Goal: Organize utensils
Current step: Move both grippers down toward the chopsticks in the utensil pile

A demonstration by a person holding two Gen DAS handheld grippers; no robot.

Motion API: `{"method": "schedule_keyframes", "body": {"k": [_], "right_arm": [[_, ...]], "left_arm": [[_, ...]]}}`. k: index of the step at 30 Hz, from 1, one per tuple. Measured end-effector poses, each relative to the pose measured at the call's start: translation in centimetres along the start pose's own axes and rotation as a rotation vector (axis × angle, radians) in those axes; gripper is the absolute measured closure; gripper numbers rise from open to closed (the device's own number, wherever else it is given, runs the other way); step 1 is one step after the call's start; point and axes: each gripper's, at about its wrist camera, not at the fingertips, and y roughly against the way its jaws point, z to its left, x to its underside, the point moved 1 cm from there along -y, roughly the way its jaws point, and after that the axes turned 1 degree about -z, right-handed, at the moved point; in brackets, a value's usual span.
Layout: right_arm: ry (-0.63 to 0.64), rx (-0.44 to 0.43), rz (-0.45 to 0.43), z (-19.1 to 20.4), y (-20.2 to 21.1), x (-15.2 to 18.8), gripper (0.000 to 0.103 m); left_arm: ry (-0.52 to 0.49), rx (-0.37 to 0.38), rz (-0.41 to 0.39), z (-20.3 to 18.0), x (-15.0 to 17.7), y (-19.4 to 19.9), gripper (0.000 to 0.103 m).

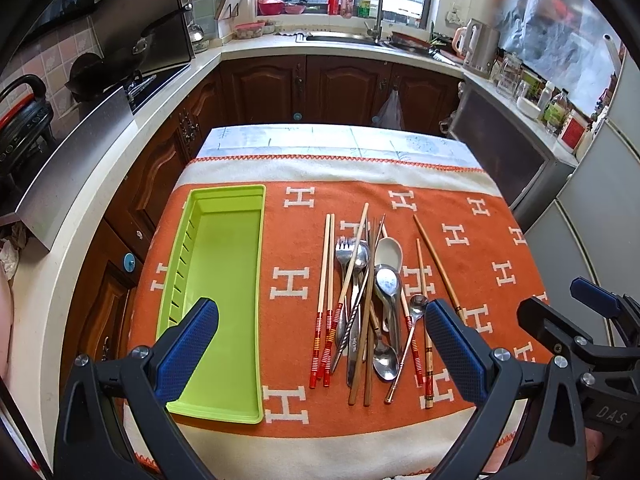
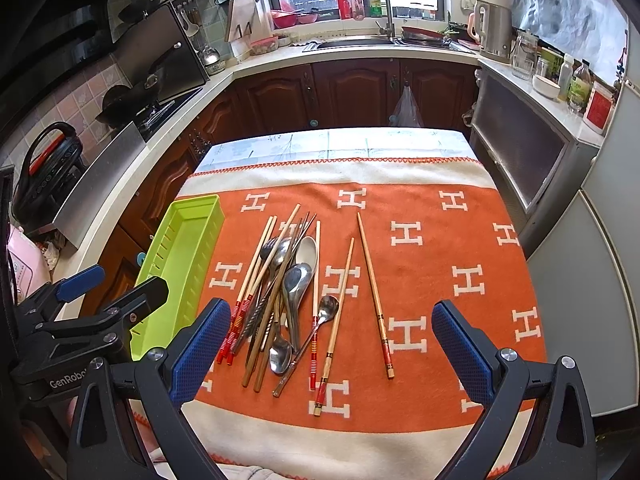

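An empty lime-green utensil tray lies lengthwise on the left of the orange cloth. To its right is a loose pile of utensils: wooden chopsticks with red banded ends, metal spoons, a fork and a white spoon. Two chopsticks lie apart on the right of the pile. My left gripper hovers open above the near edge, between tray and pile. My right gripper is open too, above the near ends of the utensils. Both hold nothing.
The cloth-covered table stands in a kitchen. A counter with a stove and wok runs along the left, a sink at the back, a kettle and jars on the right counter. A fridge flanks the right.
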Motion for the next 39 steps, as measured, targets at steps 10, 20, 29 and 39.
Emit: {"method": "schedule_keyframes", "body": {"k": [10,20,29,39], "right_arm": [[-0.061,-0.023,0.036,-1.6,-1.5,-0.1,0.001],[-0.098,-0.03,0.102,-3.7,-4.6,0.1,0.018],[-0.097,-0.057,0.155,-7.0,-9.1,-2.6,0.025],[-0.098,-0.105,0.205,-8.0,-14.6,-1.1,0.038]], "left_arm": [[0.033,-0.032,-0.019,1.1,-1.6,-0.6,0.001],[0.001,0.026,0.093,1.4,-3.9,-4.2,0.001],[-0.067,0.117,0.179,-0.6,-3.5,-9.6,0.021],[-0.076,0.191,0.29,-3.0,-1.3,-16.5,0.067]]}}
